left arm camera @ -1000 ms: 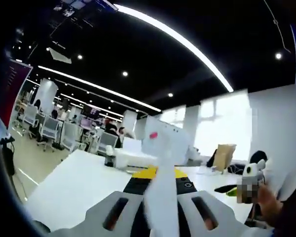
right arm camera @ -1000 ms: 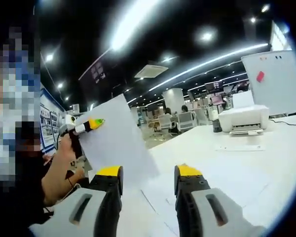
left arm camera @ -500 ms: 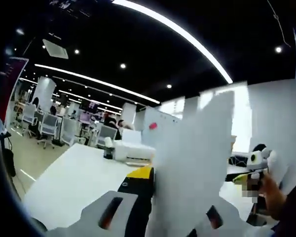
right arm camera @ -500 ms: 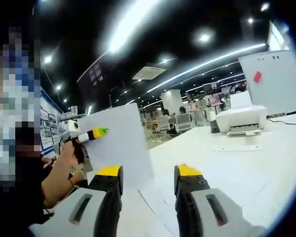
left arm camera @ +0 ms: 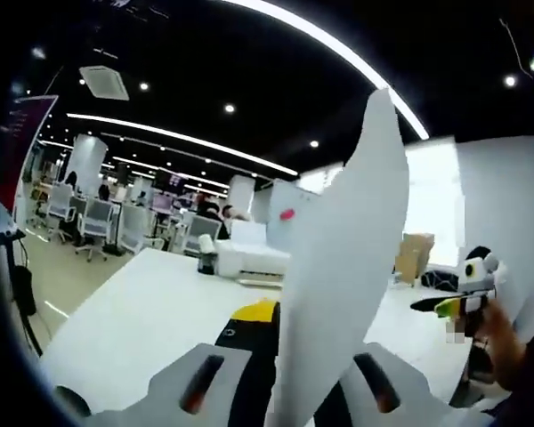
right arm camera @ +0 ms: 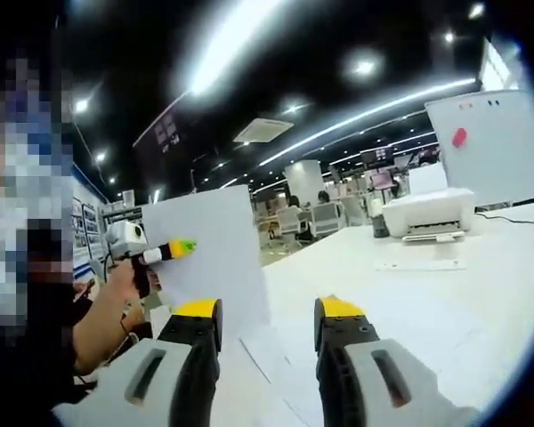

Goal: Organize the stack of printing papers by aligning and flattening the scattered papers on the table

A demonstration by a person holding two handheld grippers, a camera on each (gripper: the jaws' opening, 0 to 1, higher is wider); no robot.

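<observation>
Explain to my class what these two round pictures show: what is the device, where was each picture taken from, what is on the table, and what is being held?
A person holds a two-jaw gripper in each hand, and a fisheye camera rides on each one, looking forward along its jaws.

In the left gripper view, the left gripper is shut on a sheet of paper that stands up from its jaws. At the right of that picture is the person's other hand.

In the right gripper view, the right gripper has its yellow-tipped jaws apart, with nothing between them. The same sheet appears at the left. Loose papers lie on the white table just ahead, and a white printer sits farther back, near a whiteboard. The room is an open office.
</observation>
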